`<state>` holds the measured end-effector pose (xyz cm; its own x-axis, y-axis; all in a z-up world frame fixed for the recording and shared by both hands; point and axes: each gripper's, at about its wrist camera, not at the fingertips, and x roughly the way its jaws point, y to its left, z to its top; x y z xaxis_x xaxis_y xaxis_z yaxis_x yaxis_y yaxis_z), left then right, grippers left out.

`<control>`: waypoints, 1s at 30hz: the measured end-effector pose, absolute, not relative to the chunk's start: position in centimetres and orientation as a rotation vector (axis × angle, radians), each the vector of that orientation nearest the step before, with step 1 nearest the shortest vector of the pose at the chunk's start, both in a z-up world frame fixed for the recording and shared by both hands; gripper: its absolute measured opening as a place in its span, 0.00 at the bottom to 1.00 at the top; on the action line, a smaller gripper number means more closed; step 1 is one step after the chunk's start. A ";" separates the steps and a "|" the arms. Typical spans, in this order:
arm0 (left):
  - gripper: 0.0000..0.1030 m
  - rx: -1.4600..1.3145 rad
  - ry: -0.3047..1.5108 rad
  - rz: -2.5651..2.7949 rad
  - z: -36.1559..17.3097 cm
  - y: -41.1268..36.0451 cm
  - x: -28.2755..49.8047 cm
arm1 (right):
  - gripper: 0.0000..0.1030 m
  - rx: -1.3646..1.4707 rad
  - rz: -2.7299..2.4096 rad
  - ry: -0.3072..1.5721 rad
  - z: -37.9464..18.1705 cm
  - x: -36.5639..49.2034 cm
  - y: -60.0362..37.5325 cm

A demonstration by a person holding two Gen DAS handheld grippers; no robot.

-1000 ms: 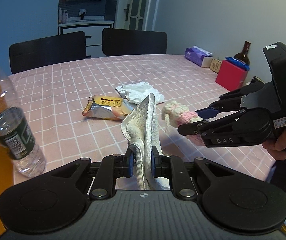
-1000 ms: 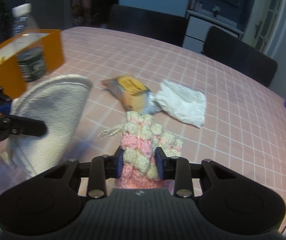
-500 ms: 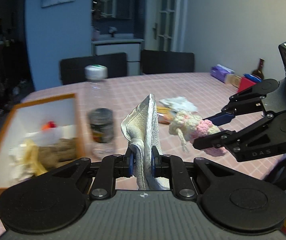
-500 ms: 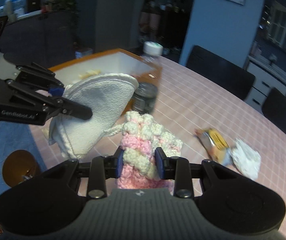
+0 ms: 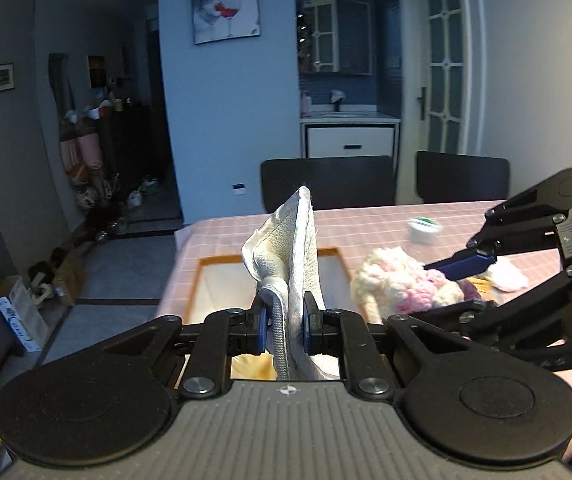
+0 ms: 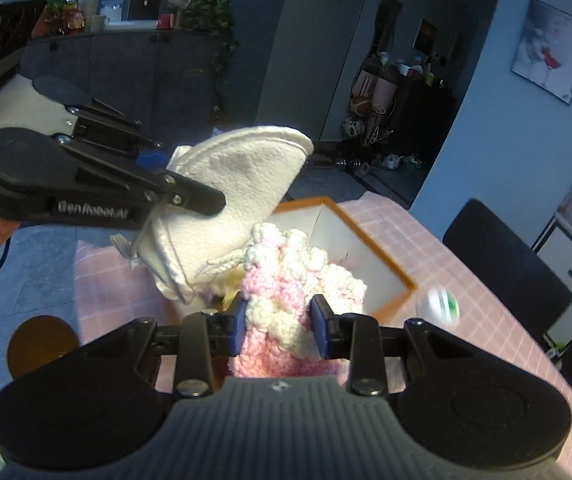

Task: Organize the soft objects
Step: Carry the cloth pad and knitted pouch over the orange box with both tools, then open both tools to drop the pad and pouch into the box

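I am carrying both soft things to the box (image 6: 370, 236). My left gripper (image 5: 285, 330) pinches the cloth (image 5: 300, 256); my right gripper (image 6: 278, 326) clamps the knit (image 6: 286, 280). The box lies just beyond my fingertips; next I lower and release.

Both grippers swung away from the middle of the pink checked table (image 5: 386, 216), where a snack packet and a crumpled white wrapper had lain ahead of them. The orange-rimmed box (image 6: 370, 240) came to sit directly ahead of and below the left gripper (image 5: 285, 324) and the right gripper (image 6: 279, 328). The water bottle, once left of the left gripper's fingers, passed to their right, only its blurred cap (image 5: 424, 230) showing. The view lifted towards the room walls.
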<state>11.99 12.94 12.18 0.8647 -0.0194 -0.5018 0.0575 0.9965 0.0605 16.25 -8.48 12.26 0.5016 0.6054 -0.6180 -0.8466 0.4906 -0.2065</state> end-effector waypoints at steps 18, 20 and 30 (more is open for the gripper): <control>0.17 0.071 0.802 -0.043 4.8 18.9 25.6 | 0.35 -0.784 0.700 0.761 4.9 29.0 5.5; 0.17 0.087 0.833 -0.042 4.2 18.9 26.0 | 0.37 -0.798 0.682 0.778 4.1 29.5 6.2; 0.37 0.147 0.871 -0.014 2.8 18.2 26.6 | 0.39 -0.868 0.638 0.854 1.0 30.3 7.9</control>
